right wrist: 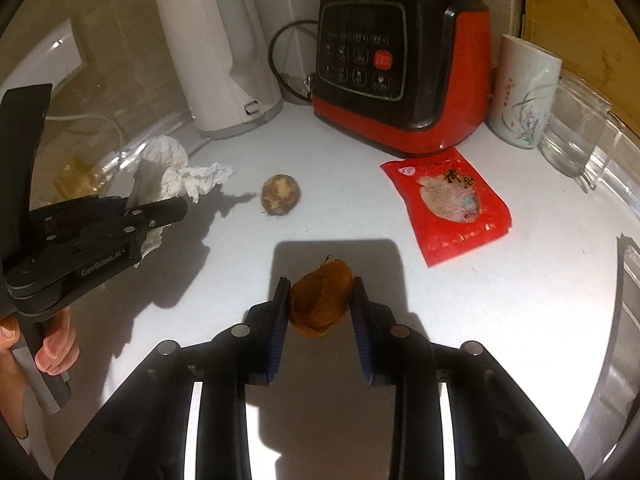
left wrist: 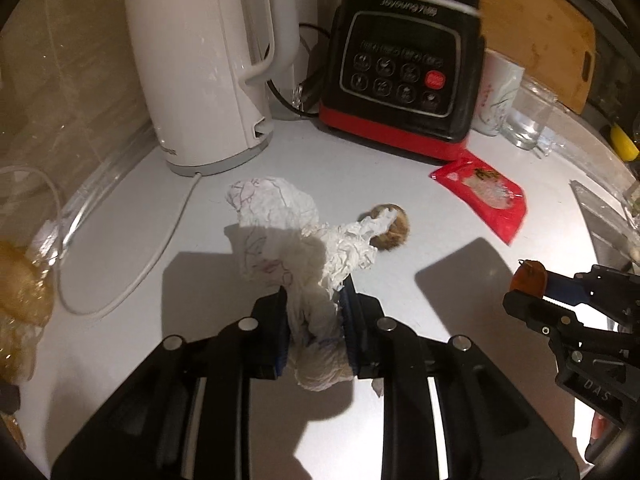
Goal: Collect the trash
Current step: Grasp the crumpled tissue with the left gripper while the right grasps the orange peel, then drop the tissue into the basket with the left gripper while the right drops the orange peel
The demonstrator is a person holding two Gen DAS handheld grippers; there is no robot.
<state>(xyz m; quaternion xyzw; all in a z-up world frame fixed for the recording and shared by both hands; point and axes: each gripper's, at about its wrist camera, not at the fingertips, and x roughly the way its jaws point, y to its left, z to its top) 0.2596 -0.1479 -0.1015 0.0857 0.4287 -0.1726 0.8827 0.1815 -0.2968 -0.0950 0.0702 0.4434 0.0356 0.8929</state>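
Left gripper (left wrist: 314, 320) clenched on crumpled tissue (left wrist: 304, 240), lifted over bench (left wrist: 440, 360); right gripper (right wrist: 320, 308) grasping orange peel (right wrist: 318, 300); brown husk (right wrist: 280, 195) and red packet (right wrist: 448, 204) left lying farther back, uncollected; roughly halfway.

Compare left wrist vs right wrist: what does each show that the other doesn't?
Left wrist only: the left gripper fingers closed on the crumpled tissue, seen head-on; a yellow object at the far right.

Right wrist only: the right gripper fingers around the orange peel; the person's hand.

Both: kettle, blender, red packet, brown round scrap, cup, glass.
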